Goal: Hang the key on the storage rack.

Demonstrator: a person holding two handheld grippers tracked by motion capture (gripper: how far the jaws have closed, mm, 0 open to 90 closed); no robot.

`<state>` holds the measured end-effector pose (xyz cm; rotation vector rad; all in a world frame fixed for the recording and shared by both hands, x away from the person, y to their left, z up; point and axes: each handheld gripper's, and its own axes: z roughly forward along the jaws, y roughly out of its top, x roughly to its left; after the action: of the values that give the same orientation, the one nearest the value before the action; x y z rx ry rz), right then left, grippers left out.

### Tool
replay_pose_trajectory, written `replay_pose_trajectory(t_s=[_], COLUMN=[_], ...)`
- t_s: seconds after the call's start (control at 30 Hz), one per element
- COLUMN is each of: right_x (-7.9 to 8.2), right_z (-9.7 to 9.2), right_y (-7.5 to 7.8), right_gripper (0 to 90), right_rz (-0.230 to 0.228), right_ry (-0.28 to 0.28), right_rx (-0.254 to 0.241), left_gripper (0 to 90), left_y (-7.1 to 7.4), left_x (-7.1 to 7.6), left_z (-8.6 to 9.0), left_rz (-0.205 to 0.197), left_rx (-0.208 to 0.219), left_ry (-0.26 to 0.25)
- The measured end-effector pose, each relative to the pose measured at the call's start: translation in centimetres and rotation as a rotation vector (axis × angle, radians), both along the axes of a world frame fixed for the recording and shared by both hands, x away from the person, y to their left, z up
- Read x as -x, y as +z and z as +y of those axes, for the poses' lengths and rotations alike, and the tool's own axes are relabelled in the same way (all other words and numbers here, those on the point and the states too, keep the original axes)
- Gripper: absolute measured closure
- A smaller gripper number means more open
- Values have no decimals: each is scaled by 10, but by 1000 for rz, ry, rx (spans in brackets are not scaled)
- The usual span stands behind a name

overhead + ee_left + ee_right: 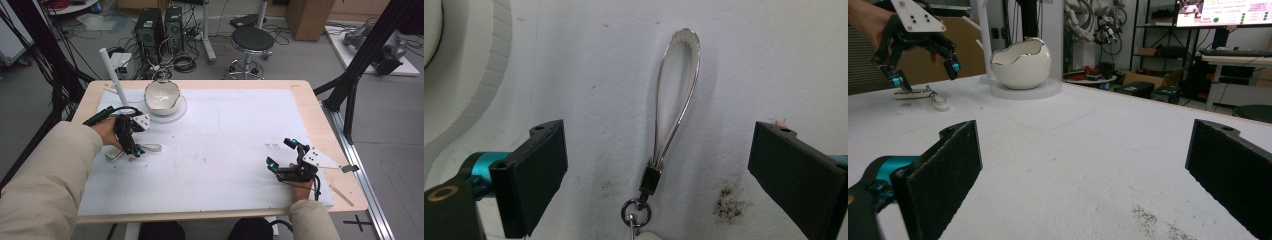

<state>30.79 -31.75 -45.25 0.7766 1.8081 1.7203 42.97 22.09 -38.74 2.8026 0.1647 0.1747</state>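
Hovering over the keychain strap, the left gripper has its jaws spread wide and nothing between them but air. From that gripper's own view, the strap lies dead centre in the gap, its long axis running straight away from the gripper, loop end far, metal clasp and swivel ring near. That axis sits crosswise to the line on which the jaws close, so each side of the loop faces a pad, a favourable set-up for a pinch across the strap, by my reading. Both pads stand well apart from it, the strap about midway between them.

Off to the gripper's far left in its own view, the round white base curves past; the high view shows it carrying the egg-shaped bowl, near this gripper but apart from it.

Over on the other side, the right gripper rests low on the white table mat, jaws also wide open and empty, well away from the strap. So the left hand is clearly the nearer one. If the strap is to be picked up, the move is a straight drop and a squeeze.
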Motion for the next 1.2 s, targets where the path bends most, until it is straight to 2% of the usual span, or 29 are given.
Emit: replay_pose_trajectory(t_s=[0.1,0.13,0.2,0.33,0.4,0.5,0.57,0.6,0.77,0.8,0.9,1.0,1.07,1.2], right_x=[0,0,0,1,0,0,0,0,1,0,0,0,1,0], right_z=[0,0,0,0,0,0,0,0,0,0,0,0,0,0], right_y=[0,0,0,0,0,0,0,0,0,0,0,0,0,0], right_gripper=[6,6,6,6,6,6,6,6,6,6,6,6,6,6], right_rz=[3,3,0,2,1,1,1,0,2,2,0,1,2,2], right_ry=[0,-1,2,2,2,2,3,2,2,3,3,3,3,3], right_rx=[-3,-2,5,3,4,3,3,4,3,2,4,3,3,2], left_gripper=[123,135,207,250,305,372,413,422,489,497,541,625,656,691], left_y=[-3,-3,-5,-6,-5,-5,-6,-7,-9,-10,-10,-10,-12,-12], left_x=[0,-1,0,0,0,-1,-1,-1,-3,-2,-4,-4,-4,-5], left_z=[3,3,5,6,6,6,6,6,6,6,5,6,6,6], left_rz=[0,-4,5,7,9,13,26,33,26,35,40,47,71,64], left_rx=[-8,-25,-15,-24,-25,-45,-65,-59,-104,-92,-106,-117,-128,-142], left_ry=[9,-3,10,17,28,39,24,43,36,57,48,40,46,52])
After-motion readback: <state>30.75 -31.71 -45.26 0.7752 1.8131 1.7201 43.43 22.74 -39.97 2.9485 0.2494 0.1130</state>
